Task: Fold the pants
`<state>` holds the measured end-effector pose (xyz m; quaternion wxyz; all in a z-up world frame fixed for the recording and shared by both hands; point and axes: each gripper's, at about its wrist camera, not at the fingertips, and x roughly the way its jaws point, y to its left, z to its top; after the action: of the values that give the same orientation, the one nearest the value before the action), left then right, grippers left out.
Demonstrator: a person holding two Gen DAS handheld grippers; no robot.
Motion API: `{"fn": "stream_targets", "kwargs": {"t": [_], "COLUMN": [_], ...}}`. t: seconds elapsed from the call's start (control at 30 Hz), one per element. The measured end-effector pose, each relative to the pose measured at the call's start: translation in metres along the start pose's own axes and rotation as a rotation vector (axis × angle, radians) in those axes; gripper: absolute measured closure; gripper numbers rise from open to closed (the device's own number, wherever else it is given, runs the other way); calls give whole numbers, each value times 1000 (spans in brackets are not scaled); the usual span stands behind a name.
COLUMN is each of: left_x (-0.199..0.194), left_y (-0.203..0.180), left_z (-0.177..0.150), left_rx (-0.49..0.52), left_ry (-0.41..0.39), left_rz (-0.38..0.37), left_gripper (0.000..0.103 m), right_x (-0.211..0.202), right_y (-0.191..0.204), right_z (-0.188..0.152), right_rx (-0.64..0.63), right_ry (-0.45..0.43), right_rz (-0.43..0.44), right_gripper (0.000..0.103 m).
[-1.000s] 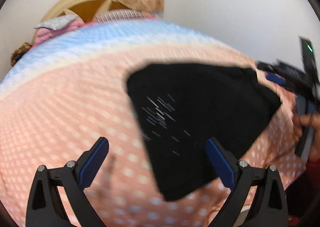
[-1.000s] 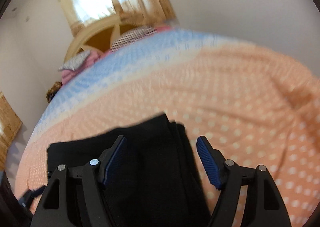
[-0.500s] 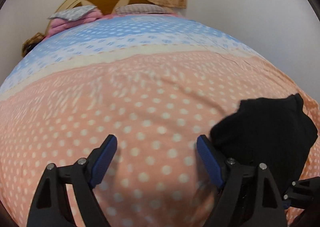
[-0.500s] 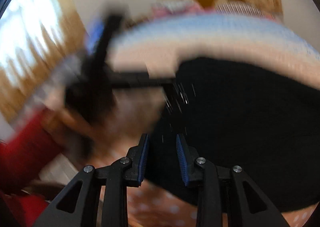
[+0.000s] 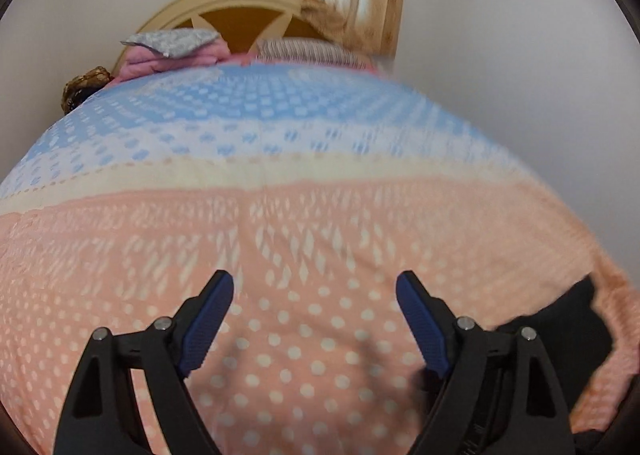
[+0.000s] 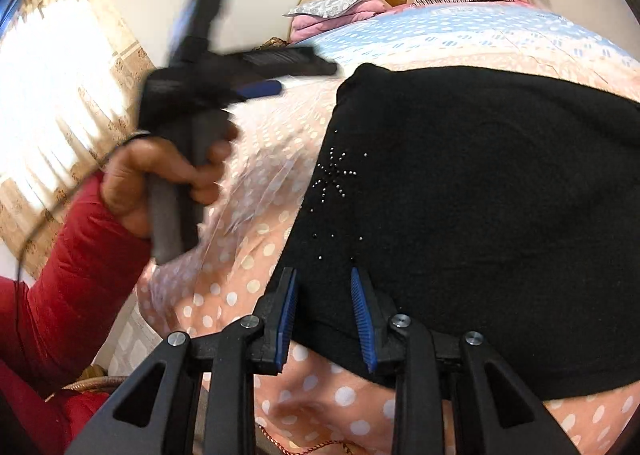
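The black pants point(image 6: 480, 191) lie folded into a compact block on the pink dotted bedspread, with a small stud pattern point(image 6: 336, 175) on top. My right gripper point(image 6: 325, 291) hovers over their near edge, its jaws narrowly apart with nothing between them. My left gripper point(image 5: 312, 295) is wide open and empty over bare bedspread; only a dark corner of the pants point(image 5: 576, 319) shows at its far right. The right wrist view shows the left gripper point(image 6: 240, 83) held up in a hand, blurred.
The bedspread point(image 5: 280, 215) turns from pink to cream to blue toward the wooden headboard point(image 5: 244, 15). Pillows and folded bedding point(image 5: 176, 51) lie at the head. A white wall is on the right, a curtained window point(image 6: 52, 107) on the left. A red-sleeved arm point(image 6: 68, 275) is at the bed's near left.
The left gripper has swung left, away from the pants, which slid to the right edge of its view. The right gripper closed to a narrow gap and turned to face the pants' near edge.
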<state>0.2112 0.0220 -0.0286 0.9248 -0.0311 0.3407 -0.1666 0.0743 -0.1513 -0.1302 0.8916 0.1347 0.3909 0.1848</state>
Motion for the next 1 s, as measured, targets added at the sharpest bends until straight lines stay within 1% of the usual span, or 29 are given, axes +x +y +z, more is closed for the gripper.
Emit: {"fn": "stream_targets", "kwargs": {"t": [0.03,0.07,0.1,0.13,0.17,0.2,0.23,0.3,0.33,0.37,0.4,0.47,0.5,0.53,0.57,0.63,0.7,0.77,0.83,0.87,0.9,0.97,1.0], "left_x": [-8,-18,-23,-26,-23,-14,-5,30,46,61,64,65,61,54,48,37,26,18,16,13,11,9,7], "left_y": [-1,-7,-15,-29,-38,-49,-55,-62,-60,-53,-48,-40,-40,-43,-46,-48,-52,-57,-59,-60,-61,-67,-70], "left_z": [0,-3,-6,-14,-19,-27,-30,-41,-44,-43,-38,-23,-19,-15,-13,-9,-5,-7,-8,-9,-11,-16,-20], "left_rx": [4,26,57,112,149,190,212,248,244,207,180,129,125,132,146,165,155,154,147,144,141,134,134], "left_ry": [-2,4,11,28,46,75,99,185,211,217,216,201,177,141,116,88,73,68,70,72,73,85,89], "left_rz": [-37,-99,-144,-188,-204,-203,-187,-106,-84,-85,-74,-25,5,61,92,107,111,117,121,112,103,89,82], "left_gripper": [18,18,18,18,18,18,19,22,16,12,5,5,7,7,7,7,7,7,7,7,7,7,7], "right_x": [2,3,4,4,4,5,3,2,1,1,7,7,7,7,6,5,2,-5,-18,-29,-42,-66,-77], "right_y": [-3,-4,-5,-6,-7,-7,-7,-7,-8,-7,-1,2,3,3,4,6,7,8,3,0,-6,-20,-28], "right_z": [3,4,4,3,3,2,0,-1,0,0,3,3,1,0,-1,-6,-5,-4,-2,-1,0,3,5], "right_rx": [3,3,3,5,8,9,8,6,6,6,5,8,7,2,-3,-9,-2,43,92,115,141,186,209], "right_ry": [-1,-1,0,0,0,0,0,-2,-2,-1,1,-8,-14,-19,-27,-42,-50,-56,-83,-112,-150,-208,-241], "right_rz": [2,4,6,9,13,15,15,5,-1,-10,-22,-35,-38,-41,-41,-43,-42,-21,2,-4,-31,-104,-132], "right_gripper": [73,73,73,73,73,73,73,73,73,73,73,73,72,72,72,72,72,72,72,70,66,40,37]}}
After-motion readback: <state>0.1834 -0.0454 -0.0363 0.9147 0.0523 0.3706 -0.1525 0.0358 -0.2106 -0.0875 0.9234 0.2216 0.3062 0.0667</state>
